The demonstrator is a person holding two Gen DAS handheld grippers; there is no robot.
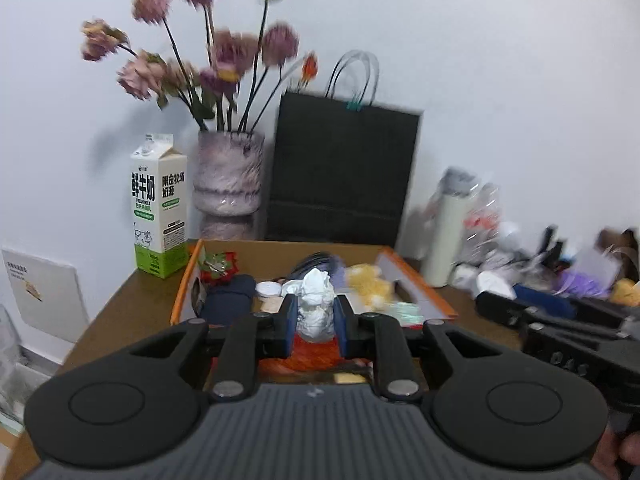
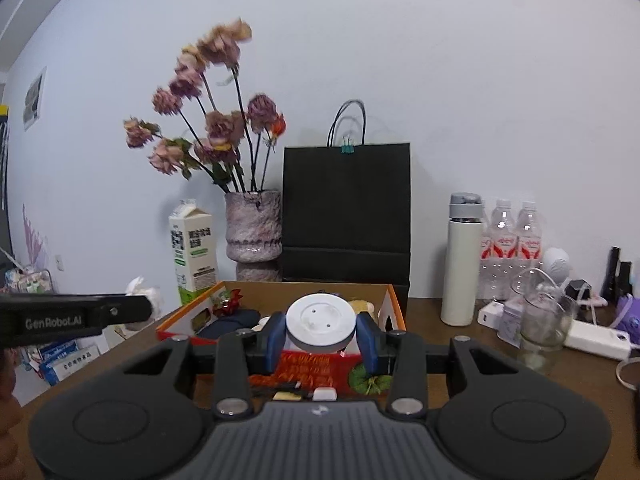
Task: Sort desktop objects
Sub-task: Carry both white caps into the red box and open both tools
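Note:
My left gripper [image 1: 316, 320] is shut on a crumpled white tissue [image 1: 317, 300], held above the open cardboard box [image 1: 184, 280] with orange edges. My right gripper [image 2: 322, 336] is shut on a round white disc-shaped object [image 2: 321, 322], also over the same box [image 2: 394, 304]. Inside the box lie a dark blue cloth [image 1: 228, 300], a red-and-green ornament [image 1: 219, 267], a small white jar [image 1: 268, 290] and a yellow plush [image 1: 366, 282]. In the right wrist view the left gripper's arm [image 2: 76, 318] reaches in from the left, with the tissue [image 2: 144, 292] at its tip.
A milk carton [image 1: 160, 208], a vase of dried flowers [image 1: 228, 184] and a black paper bag [image 1: 340, 176] stand behind the box against the wall. To the right are a white thermos [image 2: 462, 264], water bottles [image 2: 512, 240], a glass [image 2: 546, 320], a power bank [image 2: 598, 338] and other clutter.

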